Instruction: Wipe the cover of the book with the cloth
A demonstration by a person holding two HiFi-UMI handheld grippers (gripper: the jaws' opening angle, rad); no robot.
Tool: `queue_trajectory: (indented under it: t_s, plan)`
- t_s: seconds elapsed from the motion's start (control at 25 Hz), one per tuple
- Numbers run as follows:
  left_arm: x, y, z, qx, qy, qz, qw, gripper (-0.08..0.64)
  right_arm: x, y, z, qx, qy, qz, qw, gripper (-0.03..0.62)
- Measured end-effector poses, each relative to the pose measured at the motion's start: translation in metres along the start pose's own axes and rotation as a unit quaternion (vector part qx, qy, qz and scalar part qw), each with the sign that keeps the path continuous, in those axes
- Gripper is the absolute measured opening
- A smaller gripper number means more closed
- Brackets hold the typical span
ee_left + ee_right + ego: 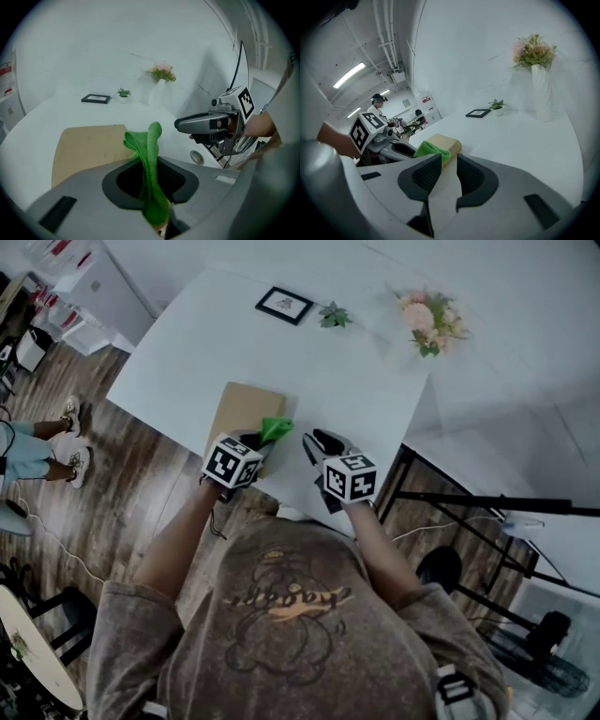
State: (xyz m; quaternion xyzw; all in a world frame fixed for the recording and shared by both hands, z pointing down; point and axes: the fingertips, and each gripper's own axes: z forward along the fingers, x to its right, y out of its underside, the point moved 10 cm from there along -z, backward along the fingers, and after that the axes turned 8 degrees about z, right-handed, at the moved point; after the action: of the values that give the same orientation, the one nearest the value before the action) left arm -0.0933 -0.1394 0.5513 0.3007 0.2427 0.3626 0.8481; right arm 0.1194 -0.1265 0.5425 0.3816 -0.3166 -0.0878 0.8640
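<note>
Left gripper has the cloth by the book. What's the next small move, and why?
Probably ease the left gripper down and leftward so the cloth drags across the book. Its jaws clamp the cloth at the book's right edge; most of the cover lies bare beside it. The right gripper hovers open, empty.

Nothing is reading as a clear word or number. The left gripper (269, 441) and the right gripper (320, 442) are each carrying, behind the jaws, a cube showing only black-and-white square patterns: left cube (232, 461), right cube (350, 476). Looping script on the person's shirt (291, 601) is blurring beyond reading. The framed picture (478, 113), far ahead of the right jaws, is showing marks too small to tell
</note>
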Motion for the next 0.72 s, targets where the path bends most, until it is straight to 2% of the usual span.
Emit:
queue_trajectory:
  t_s: [0.72]
  plan:
    - [0.021,0.039,-0.035,0.001,0.025,-0.023,0.9994,0.069,-0.023,-0.007,0.029,-0.015,-0.037,-0.017,0.999,0.095]
